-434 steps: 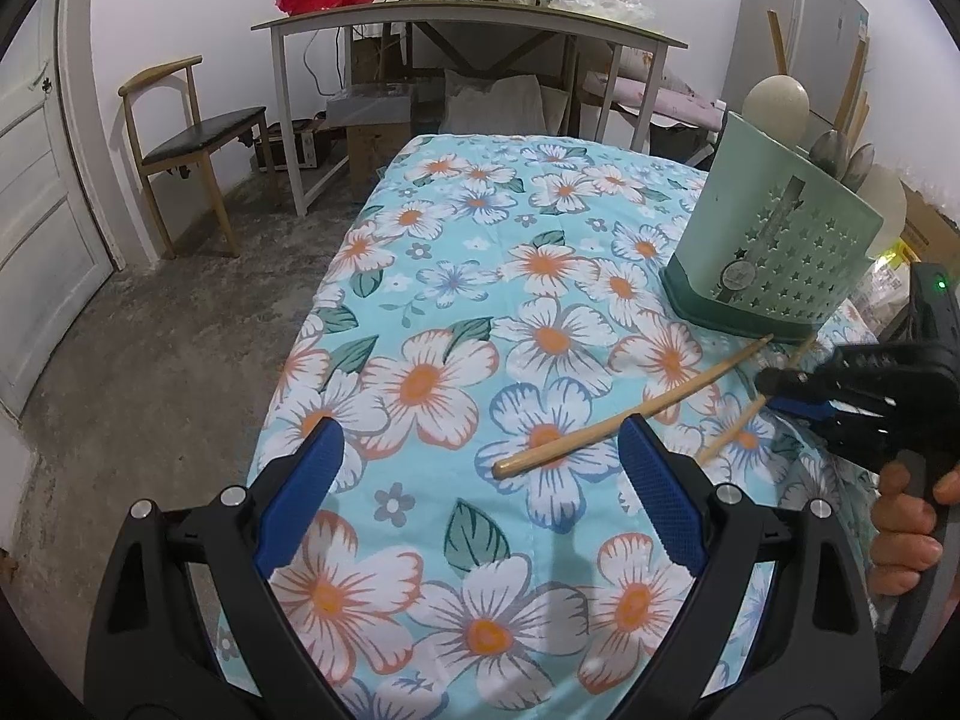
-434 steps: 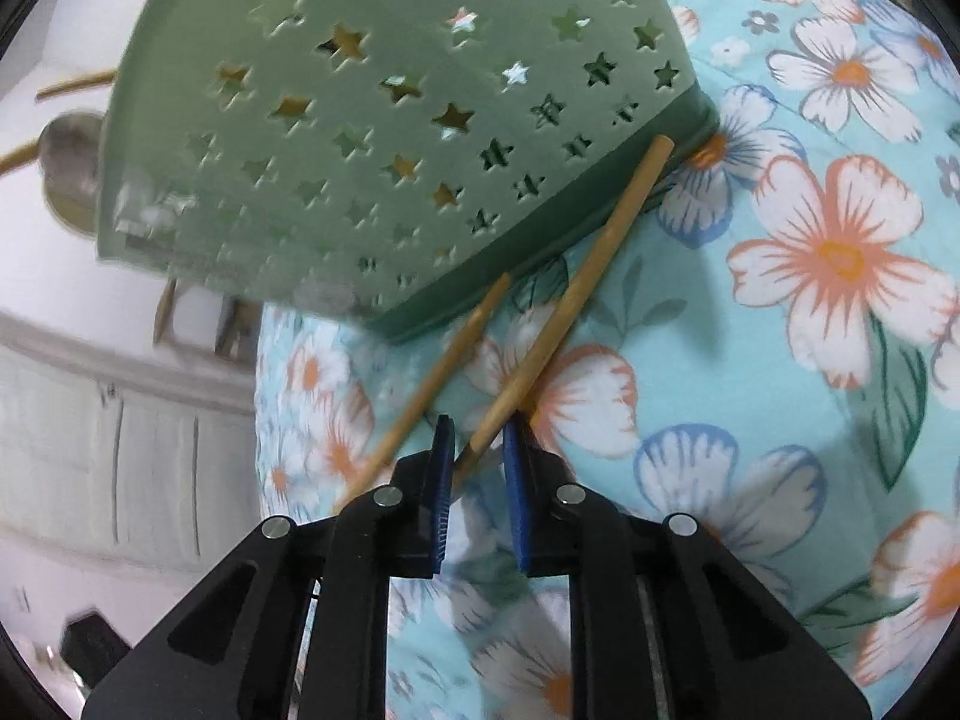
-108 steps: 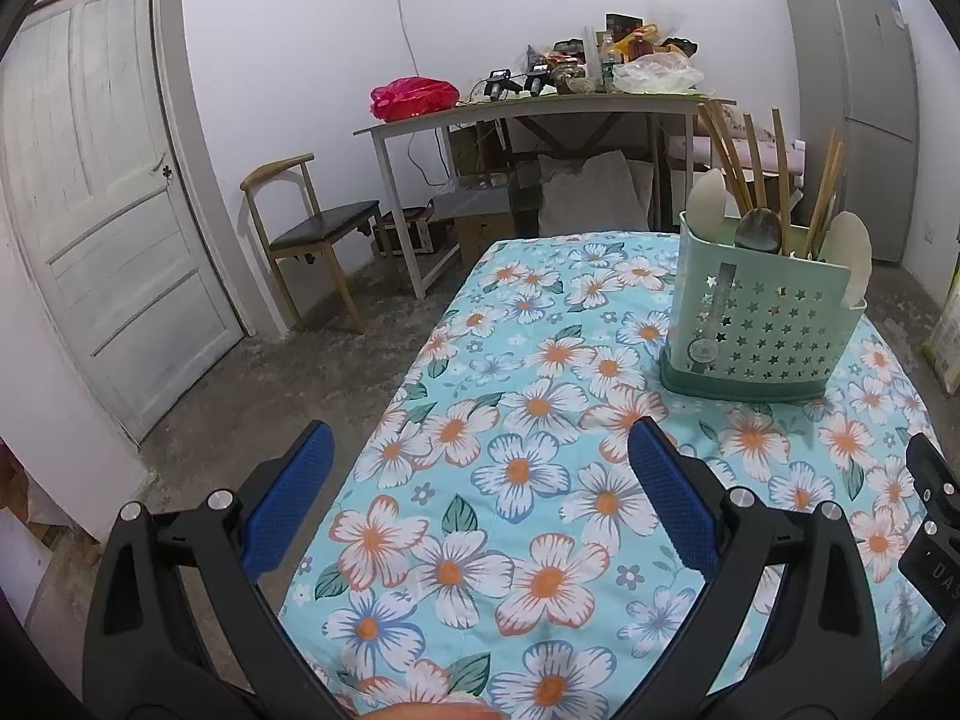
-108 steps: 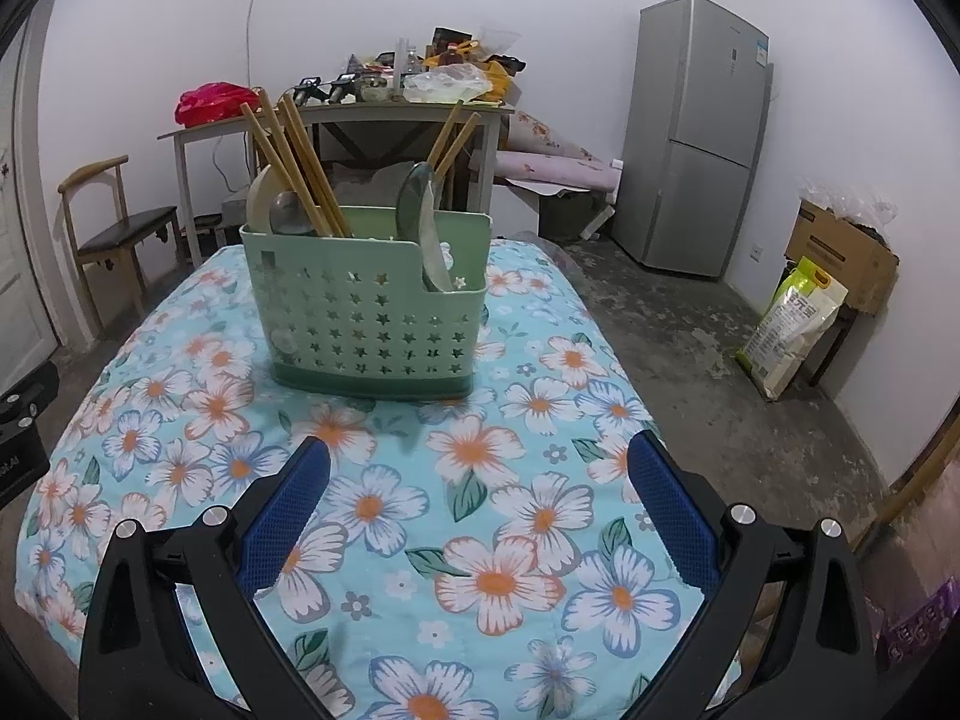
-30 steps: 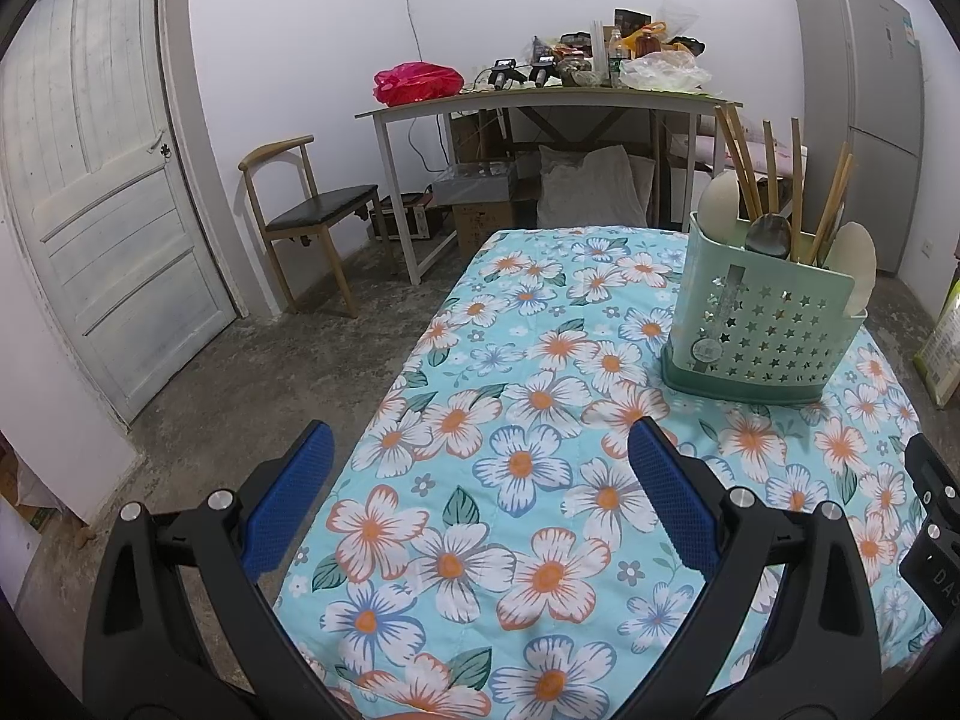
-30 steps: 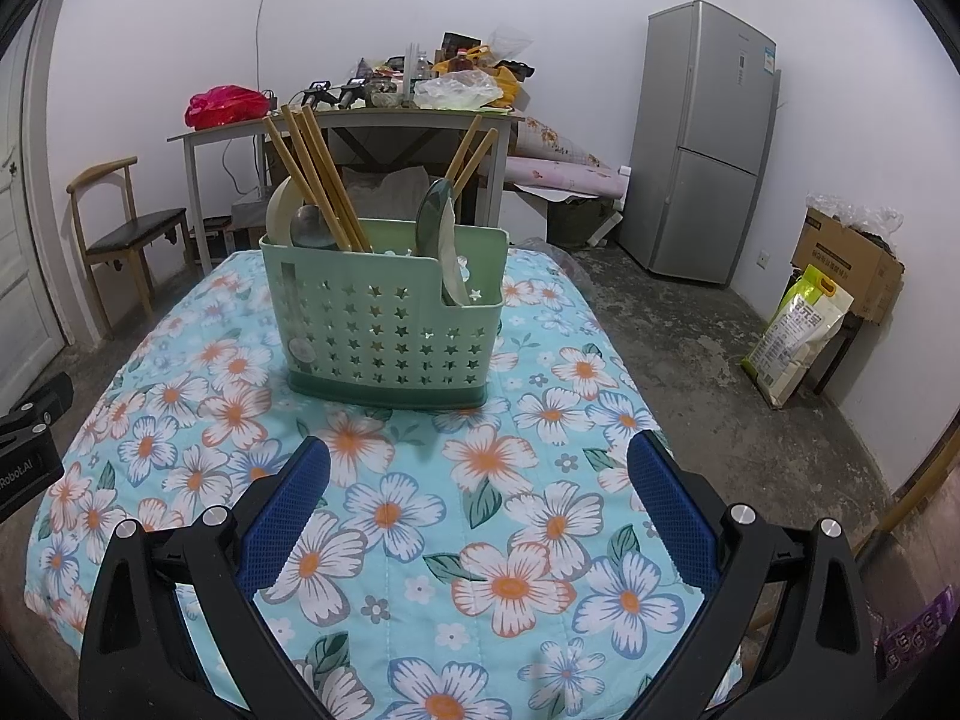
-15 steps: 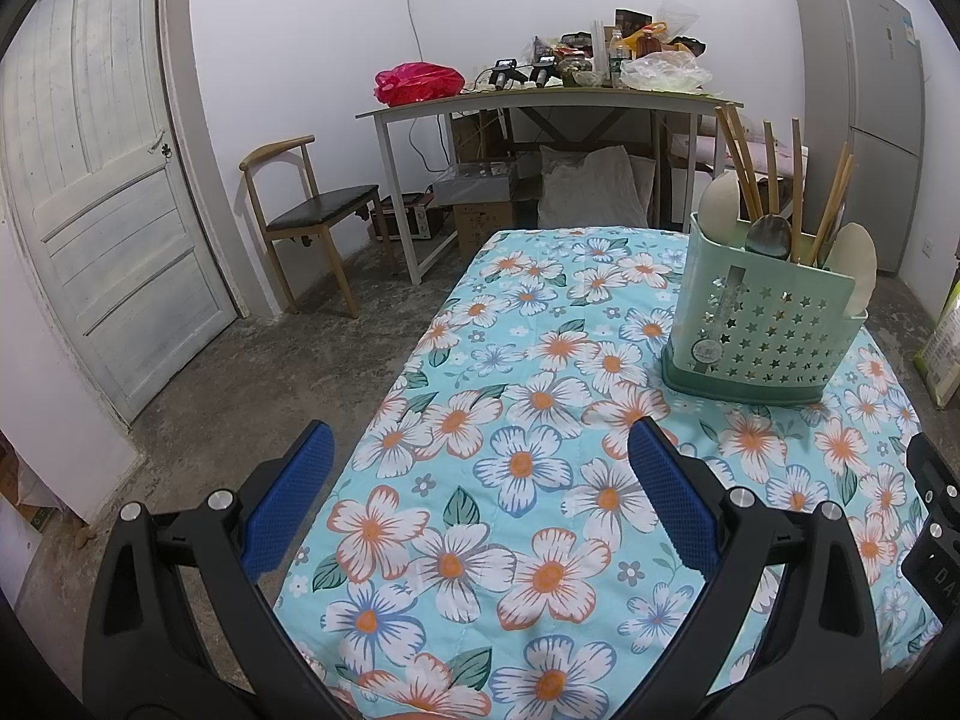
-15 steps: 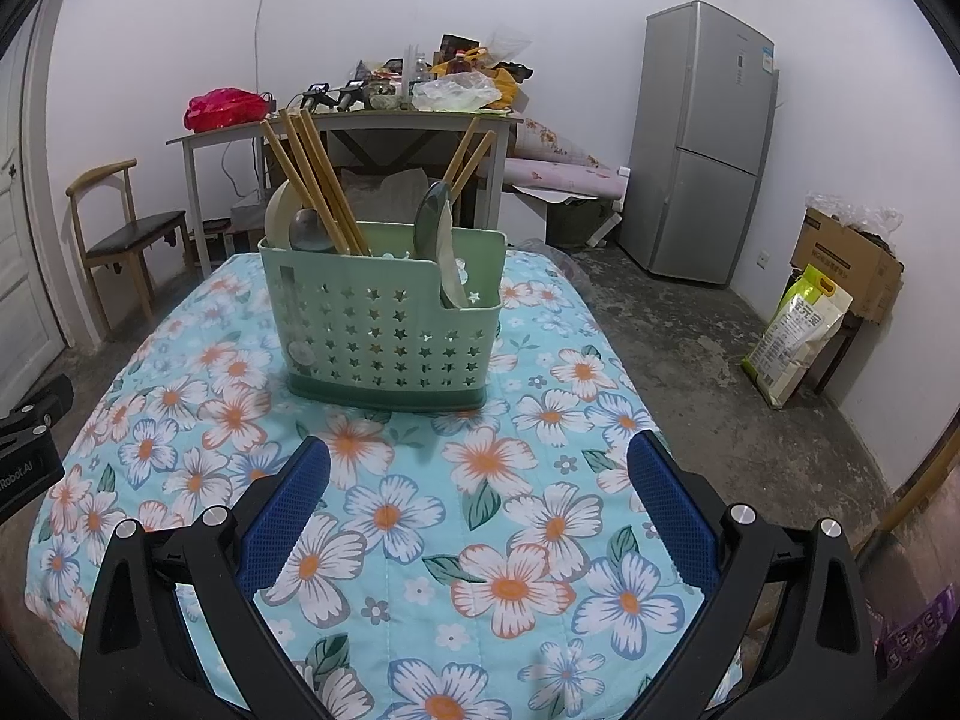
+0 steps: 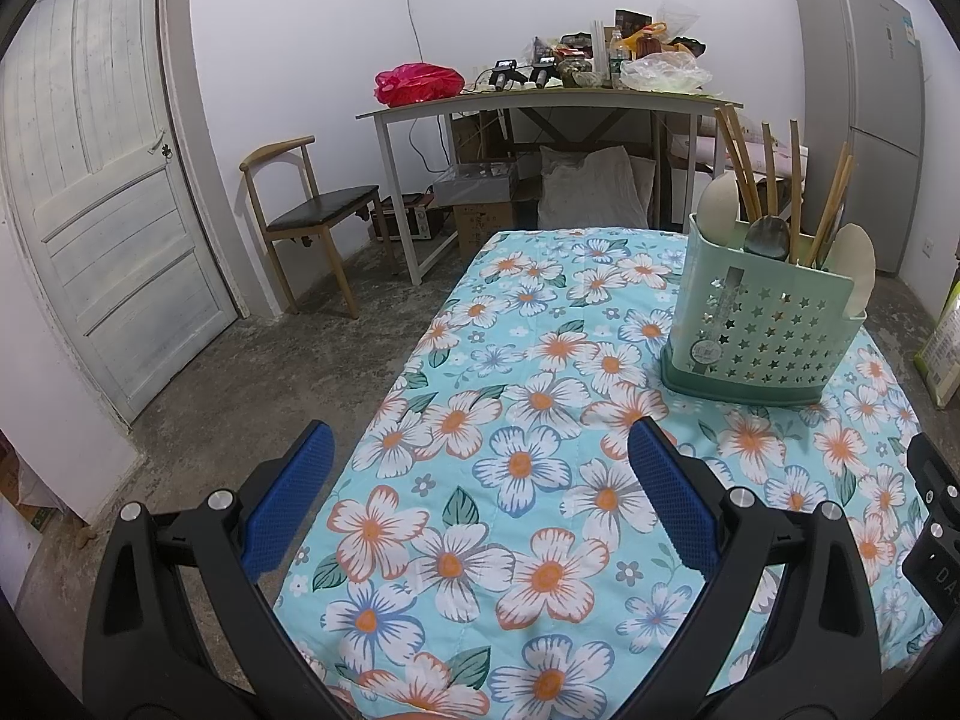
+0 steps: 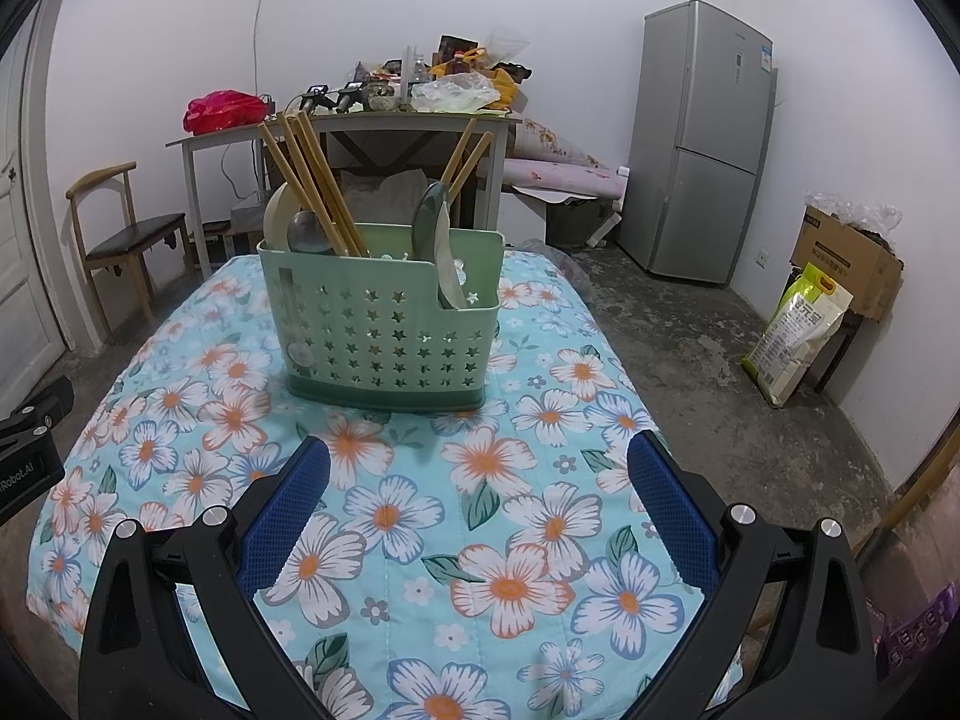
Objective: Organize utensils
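Note:
A green star-pierced utensil caddy (image 9: pixel 762 330) stands upright on the floral tablecloth (image 9: pixel 540 480), right of centre; it also shows in the right wrist view (image 10: pixel 384 330). Several wooden chopsticks (image 10: pixel 312 186) and spoons (image 10: pixel 432 222) stand in it. My left gripper (image 9: pixel 480 498) is open and empty, held back over the near end of the table. My right gripper (image 10: pixel 480 504) is open and empty, held back from the caddy.
A wooden chair (image 9: pixel 306 222) and a cluttered grey desk (image 9: pixel 540 102) stand beyond the table. A white door (image 9: pixel 102 192) is at the left. A grey fridge (image 10: pixel 702 144), a cardboard box (image 10: pixel 840 258) and a sack (image 10: pixel 792 330) stand on the right.
Both grippers are open and well back from the caddy, where 14.5 s ago the right one was shut on a chopstick on the cloth. Over the last second nothing visibly moved.

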